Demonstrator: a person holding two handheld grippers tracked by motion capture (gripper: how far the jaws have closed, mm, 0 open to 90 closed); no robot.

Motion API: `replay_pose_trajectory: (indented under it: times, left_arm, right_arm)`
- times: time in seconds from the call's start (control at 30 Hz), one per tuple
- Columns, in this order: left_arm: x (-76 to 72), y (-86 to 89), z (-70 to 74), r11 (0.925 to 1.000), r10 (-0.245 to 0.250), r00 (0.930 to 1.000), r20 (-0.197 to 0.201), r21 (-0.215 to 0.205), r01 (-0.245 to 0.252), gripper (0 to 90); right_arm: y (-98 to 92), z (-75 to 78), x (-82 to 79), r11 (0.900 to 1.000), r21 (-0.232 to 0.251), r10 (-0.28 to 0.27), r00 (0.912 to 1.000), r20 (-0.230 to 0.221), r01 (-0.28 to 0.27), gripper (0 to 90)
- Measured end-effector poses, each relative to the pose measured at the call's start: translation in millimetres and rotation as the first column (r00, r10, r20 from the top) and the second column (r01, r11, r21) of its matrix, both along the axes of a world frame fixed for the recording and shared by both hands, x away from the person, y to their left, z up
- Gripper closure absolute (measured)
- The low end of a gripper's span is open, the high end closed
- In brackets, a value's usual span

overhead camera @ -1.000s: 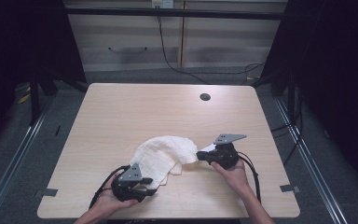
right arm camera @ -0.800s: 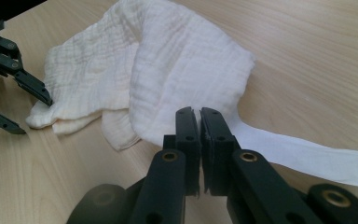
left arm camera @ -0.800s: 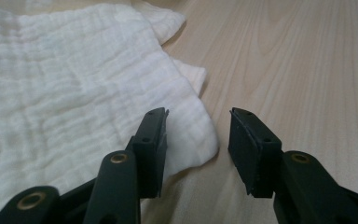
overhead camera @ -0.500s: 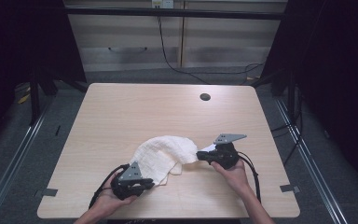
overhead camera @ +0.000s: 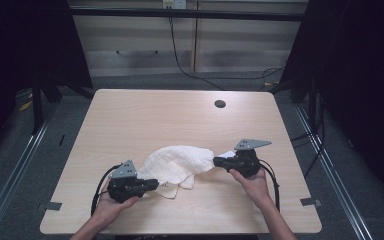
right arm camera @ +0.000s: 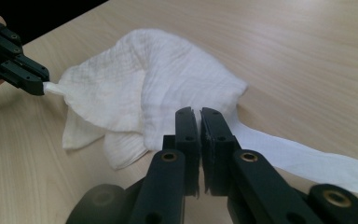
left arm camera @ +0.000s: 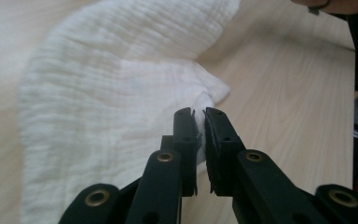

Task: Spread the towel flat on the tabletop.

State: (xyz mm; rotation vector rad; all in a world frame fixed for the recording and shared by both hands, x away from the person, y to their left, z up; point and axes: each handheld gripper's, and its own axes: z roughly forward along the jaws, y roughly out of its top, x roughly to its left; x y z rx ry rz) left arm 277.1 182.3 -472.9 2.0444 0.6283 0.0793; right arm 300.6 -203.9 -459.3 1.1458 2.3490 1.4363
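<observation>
Both grippers' fingers closed on corners of cloth (overhead camera: 180,165): left gripper (overhead camera: 152,185) just clamped, right gripper (overhead camera: 216,161) pinching. Thin bites; tugging apart risks slipping off.

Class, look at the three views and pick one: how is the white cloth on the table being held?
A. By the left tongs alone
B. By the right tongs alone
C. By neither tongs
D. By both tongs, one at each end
D: the left tongs pinch one corner of the white cloth, and the right tongs clamp the opposite end.
</observation>
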Motion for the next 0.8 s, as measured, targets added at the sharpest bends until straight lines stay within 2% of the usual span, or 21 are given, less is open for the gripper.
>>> replay_pose_trajectory:
  times: [0.03,0.1,0.13,0.2,0.27,0.37,0.43,0.5,0.53,0.63,0.8]
  left_arm:
    - [3.4,2.3,3.3,0.9999,0.01,0.9998,0.015,-0.002,-0.01,83.7]
    - [5.5,3.9,6.1,0.9998,0.017,0.9997,0.016,-0.011,-0.017,83.8]
    - [9.7,7.5,13.4,0.9993,0.03,0.9988,0.039,-0.023,-0.029,83.8]
    - [13.6,10.8,20.9,0.9975,0.048,0.998,0.042,-0.053,-0.046,83.7]
    - [18.0,14.4,29.6,0.9961,0.066,0.9959,0.063,-0.064,-0.062,83.7]
    - [26.5,20.1,43.1,0.9891,0.112,0.9896,0.09,-0.106,-0.103,83.8]
    - [34.5,23.1,51.1,0.9791,0.144,0.9852,0.093,-0.158,-0.129,83.8]
    - [38.7,23.9,54.2,0.9761,0.156,0.9828,0.099,-0.168,-0.138,83.9]
    - [46.0,24.3,59.9,0.9694,0.165,0.982,0.092,-0.199,-0.144,84.0]
    - [51.6,24.8,67.7,0.9659,0.166,0.9807,0.103,-0.217,-0.141,84.0]
    - [61.9,26.2,83.6,0.9579,0.196,0.9733,0.12,-0.236,-0.164,84.2]
  right_arm:
    - [-1.3,2.0,0.2,1.0,0.001,-0.006,1.0,0.005,0.006,86.5]
    - [-4.8,7.8,0.9,1.0,0.009,-0.019,0.9997,0.017,0.019,86.6]
    - [-5.8,10.0,1.0,1.0,0.008,-0.025,0.9995,0.02,0.025,86.6]
    - [-9.2,16.3,1.9,0.999,0.02,-0.038,0.9988,0.032,0.037,86.6]
    - [-12.5,24.0,3.8,0.998,0.033,-0.045,0.998,0.043,0.044,86.6]
    - [-14.1,39.3,5.9,0.998,0.029,-0.052,0.9963,0.068,0.05,86.6]
    - [-15.0,51.2,6.2,0.998,0.031,-0.055,0.9946,0.088,0.053,86.7]
    - [-16.8,62.3,6.7,0.997,0.035,-0.065,0.9923,0.106,0.061,86.8]
    - [-18.2,69.3,7.7,0.997,0.035,-0.068,0.9906,0.119,0.064,86.8]
    - [-20.6,79.4,12.4,0.996,0.041,-0.083,0.9883,0.128,0.078,86.8]
    - [-20.8,95.5,15.0,0.995,0.053,-0.087,0.9841,0.155,0.08,86.9]
